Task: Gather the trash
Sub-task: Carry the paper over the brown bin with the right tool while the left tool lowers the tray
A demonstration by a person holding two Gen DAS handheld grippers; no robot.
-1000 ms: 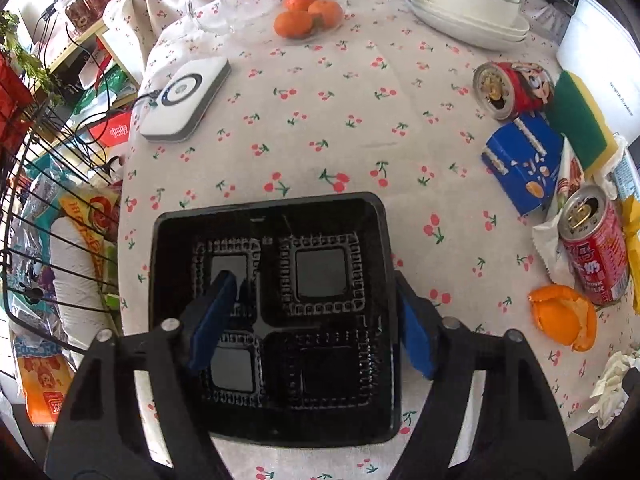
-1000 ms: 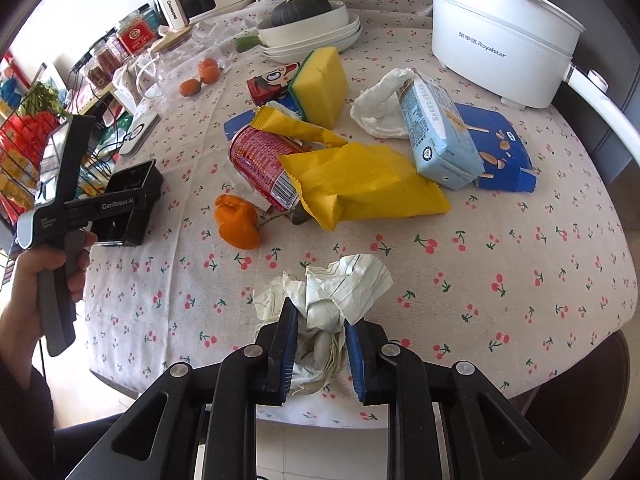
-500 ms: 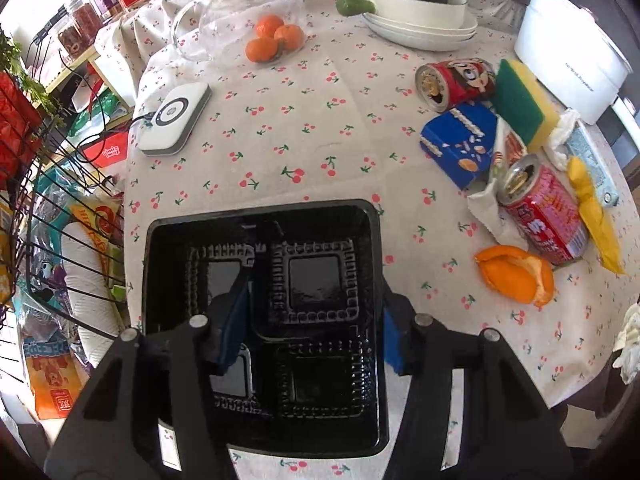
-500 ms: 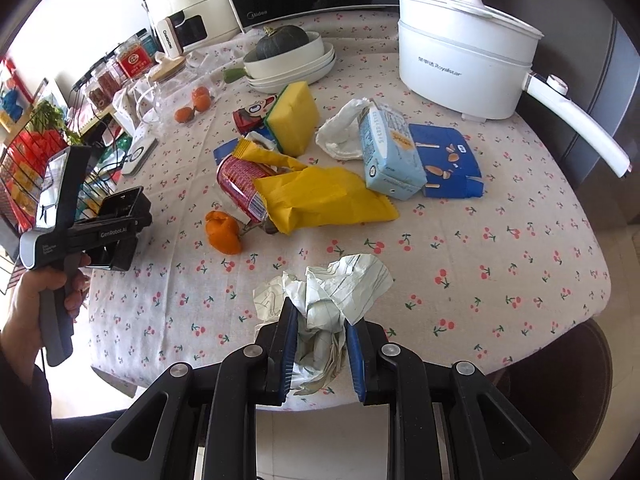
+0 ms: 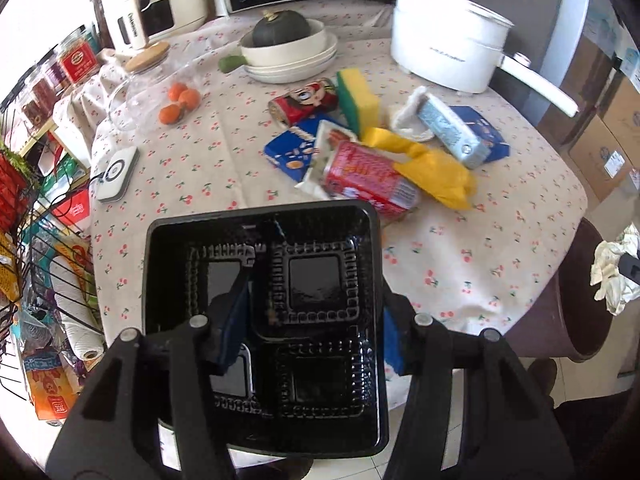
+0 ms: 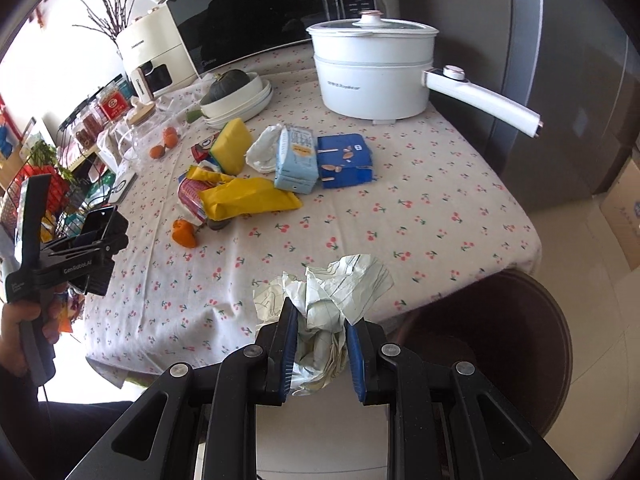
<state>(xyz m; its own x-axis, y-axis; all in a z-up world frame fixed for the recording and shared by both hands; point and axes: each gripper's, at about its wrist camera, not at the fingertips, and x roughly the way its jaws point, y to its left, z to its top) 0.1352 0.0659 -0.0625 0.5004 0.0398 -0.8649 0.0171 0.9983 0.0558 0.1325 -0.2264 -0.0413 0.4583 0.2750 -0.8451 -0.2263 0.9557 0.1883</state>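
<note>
My left gripper [image 5: 310,326] is shut on the right half of a black plastic food tray [image 5: 176,248] and holds it up off the table's near edge; it also shows in the right wrist view [image 6: 90,236]. My right gripper [image 6: 322,346] is shut on a wad of crumpled white paper [image 6: 340,284], held beyond the table edge, above a dark brown trash bin [image 6: 508,316]. The paper shows at the right in the left wrist view [image 5: 612,276], over the bin [image 5: 560,300]. More trash lies mid-table: a red can [image 5: 368,180], a yellow wrapper [image 5: 436,168], blue boxes [image 6: 344,160], orange peel [image 6: 184,232].
A white electric pot [image 6: 372,68] with a long handle stands at the back right. A bowl with a squash [image 5: 280,40], a sponge [image 5: 356,96], a glass jar lying with oranges [image 5: 176,100] and a white charger [image 5: 116,168] sit further left. A wire rack [image 5: 36,256] stands left of the table.
My left gripper has lifted the black tray and pulled it back from the table. My right gripper has carried the paper wad back and right, off the table to above the bin.
</note>
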